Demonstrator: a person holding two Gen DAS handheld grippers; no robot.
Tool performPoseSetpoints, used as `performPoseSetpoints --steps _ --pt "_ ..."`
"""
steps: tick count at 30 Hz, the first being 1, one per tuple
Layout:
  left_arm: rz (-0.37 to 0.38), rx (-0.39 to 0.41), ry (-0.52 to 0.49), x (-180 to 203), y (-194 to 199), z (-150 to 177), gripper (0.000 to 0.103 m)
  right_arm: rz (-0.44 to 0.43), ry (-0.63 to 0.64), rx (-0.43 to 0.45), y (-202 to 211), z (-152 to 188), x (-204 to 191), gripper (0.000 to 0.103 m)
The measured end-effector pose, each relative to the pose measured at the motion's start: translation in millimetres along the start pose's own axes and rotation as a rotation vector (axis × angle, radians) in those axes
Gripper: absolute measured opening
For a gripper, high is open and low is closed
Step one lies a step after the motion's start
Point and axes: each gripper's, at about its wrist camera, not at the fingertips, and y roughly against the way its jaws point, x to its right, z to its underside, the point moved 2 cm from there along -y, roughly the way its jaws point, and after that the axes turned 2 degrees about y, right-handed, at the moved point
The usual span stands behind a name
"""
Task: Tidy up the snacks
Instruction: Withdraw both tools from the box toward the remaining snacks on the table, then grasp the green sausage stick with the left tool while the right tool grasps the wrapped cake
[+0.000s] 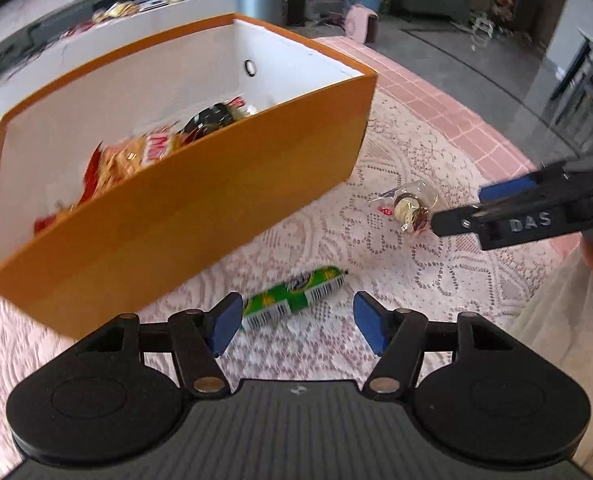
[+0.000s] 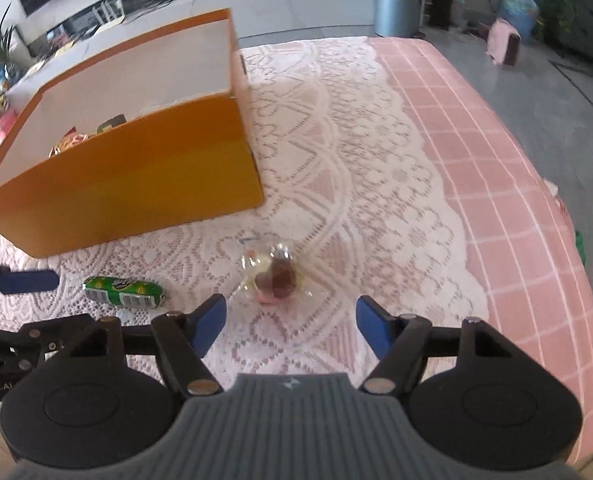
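Observation:
A green tube-shaped snack (image 1: 292, 296) (image 2: 122, 291) lies on the lace cloth just in front of the orange box (image 1: 216, 208) (image 2: 136, 184). My left gripper (image 1: 296, 316) is open, low over it, one pad on each side and neither touching it. To its right lies a clear-wrapped brown and cream snack (image 1: 410, 210) (image 2: 274, 274). My right gripper (image 2: 290, 312) is open just short of it, and its black fingertip (image 1: 442, 222) shows right beside the wrapper. The white-lined box holds several snack packets (image 1: 136, 156).
A white lace cloth (image 2: 356, 160) lies over a pink checked tablecloth (image 2: 496, 160), whose edge drops off to the right. Behind the table are a white counter with clutter (image 1: 168, 4), a grey bin (image 2: 396, 0) and a water bottle (image 2: 518, 8).

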Motion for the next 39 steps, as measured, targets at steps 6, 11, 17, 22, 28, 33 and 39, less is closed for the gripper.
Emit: performPoseSetpoints --steps 6,11,17,22,28,33,39 --pt "-0.033 -0.045 -0.105 2.8 -23.0 -3.5 0.075 0.023 0.046 0.019 -18.6 -15.2 -13.1 0.070" --pt "-0.066 -0.070 -0.150 3.6 -36.4 3.1 0.075 -0.003 -0.025 0.004 -34.1 -18.5 -6.2 0.070" --pt "-0.068 -0.078 -0.125 0.2 -45.4 4.2 0.075 -0.025 -0.081 0.002 -46.2 -19.4 -2.5 0.070" --pt "-0.039 -0.099 -0.054 -9.1 -48.3 5.1 0.065 -0.047 -0.118 -0.006 -53.5 -19.5 2.1 0.062" --pt "-0.034 -0.098 0.049 -21.2 -43.1 6.8 0.043 -0.030 -0.098 -0.032 -60.1 -18.5 0.6 0.046" --pt "0.005 -0.095 0.183 -39.7 -30.0 11.1 0.036 -0.044 -0.069 -0.012 -54.4 -17.1 -3.5 0.046" --pt "0.009 -0.098 0.303 -57.1 -21.1 18.5 0.035 -0.117 0.038 0.025 -41.5 -13.4 -22.3 0.046"
